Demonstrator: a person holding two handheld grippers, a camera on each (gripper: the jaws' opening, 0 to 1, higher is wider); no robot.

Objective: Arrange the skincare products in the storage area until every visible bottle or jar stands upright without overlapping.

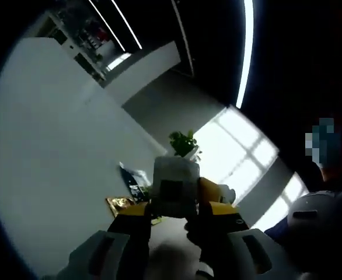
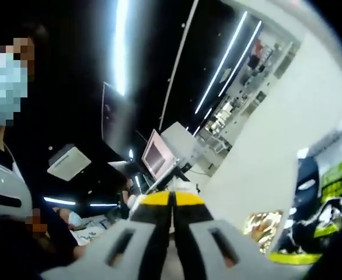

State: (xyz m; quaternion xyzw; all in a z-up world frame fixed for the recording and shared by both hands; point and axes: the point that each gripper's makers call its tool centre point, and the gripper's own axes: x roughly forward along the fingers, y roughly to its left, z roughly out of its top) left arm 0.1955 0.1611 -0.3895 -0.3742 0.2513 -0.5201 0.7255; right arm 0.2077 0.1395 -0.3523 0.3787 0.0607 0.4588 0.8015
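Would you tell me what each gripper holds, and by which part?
Left gripper clamps a white container by its lower sides. Right gripper is shut on nothing.

In the left gripper view, the left gripper closes on a pale jar; the jar's lower part is hidden behind the yellow-tipped jaws, and the dark square on its face is too blurred to read. Behind it, a gold packet and a dark blue item are partly covered by the gripper and too small to identify. In the right gripper view, the right gripper has its jaws pressed together; their bases are cut off by the lower edge. A green-and-black package is cut off at the right edge, its print illegible. A shiny gold object beside it is blurred. The distant monitor screen content cannot be made out.
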